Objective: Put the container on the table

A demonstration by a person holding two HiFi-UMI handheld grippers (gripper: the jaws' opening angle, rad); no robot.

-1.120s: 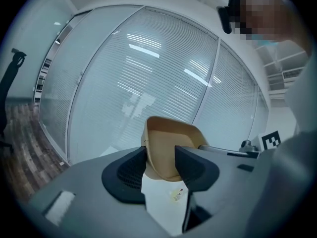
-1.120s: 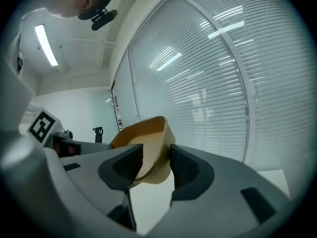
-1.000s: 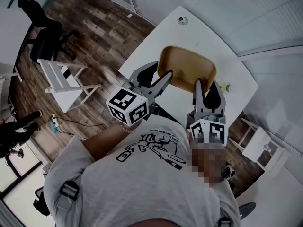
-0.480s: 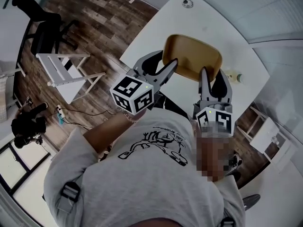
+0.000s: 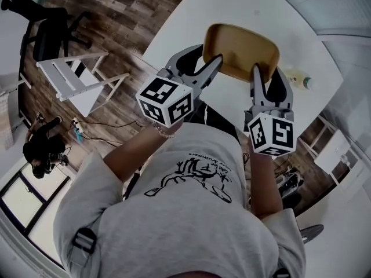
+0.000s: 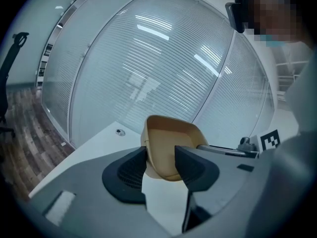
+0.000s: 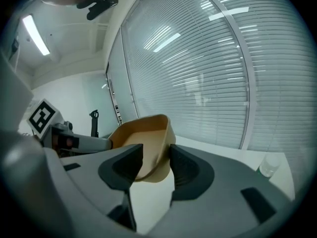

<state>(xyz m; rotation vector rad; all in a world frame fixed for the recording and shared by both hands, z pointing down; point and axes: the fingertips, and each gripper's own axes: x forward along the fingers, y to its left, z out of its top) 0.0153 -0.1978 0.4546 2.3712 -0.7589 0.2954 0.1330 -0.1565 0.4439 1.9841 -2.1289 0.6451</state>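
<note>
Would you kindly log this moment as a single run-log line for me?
left gripper: jaws shut on container rim | right gripper: jaws shut on opposite rim | container: held over table

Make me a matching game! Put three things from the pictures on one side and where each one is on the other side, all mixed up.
Things:
1. container
2. bottle
3. white folding chair

Places:
A. on the wooden floor
B. on the white table
C. gripped by the left gripper and the right gripper

Pairs: 1-C, 2-B, 3-A
</note>
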